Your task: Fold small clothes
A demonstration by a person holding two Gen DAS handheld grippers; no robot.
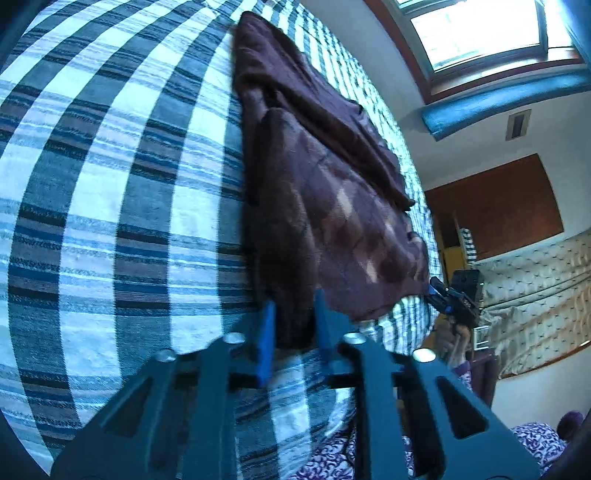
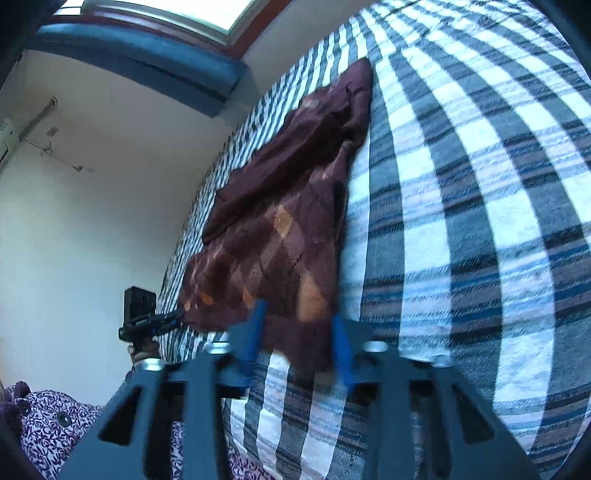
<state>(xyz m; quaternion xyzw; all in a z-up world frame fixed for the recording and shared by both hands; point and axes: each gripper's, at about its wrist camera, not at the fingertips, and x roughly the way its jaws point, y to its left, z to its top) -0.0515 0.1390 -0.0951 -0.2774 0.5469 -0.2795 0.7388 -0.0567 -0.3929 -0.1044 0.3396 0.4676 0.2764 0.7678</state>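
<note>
A dark maroon sweater (image 1: 325, 192) with an argyle diamond pattern lies on the checked bed, its sleeves folded in over the body. In the left wrist view my left gripper (image 1: 293, 325) is open, its blue fingers (image 1: 266, 332) straddling the near hem corner of the sweater. In the right wrist view the sweater (image 2: 280, 229) reaches down to my right gripper (image 2: 297, 332), which is open with the other hem corner between its blue fingers (image 2: 341, 347). Each gripper also shows in the other's view: the right one (image 1: 456, 295), the left one (image 2: 147, 321).
The bed is covered by a blue, grey and white checked blanket (image 1: 110, 206), also in the right wrist view (image 2: 480, 221). The bed's edge runs just below the grippers. A purple patterned cloth (image 2: 48, 424) lies below. A window (image 1: 480, 33) and white walls are beyond.
</note>
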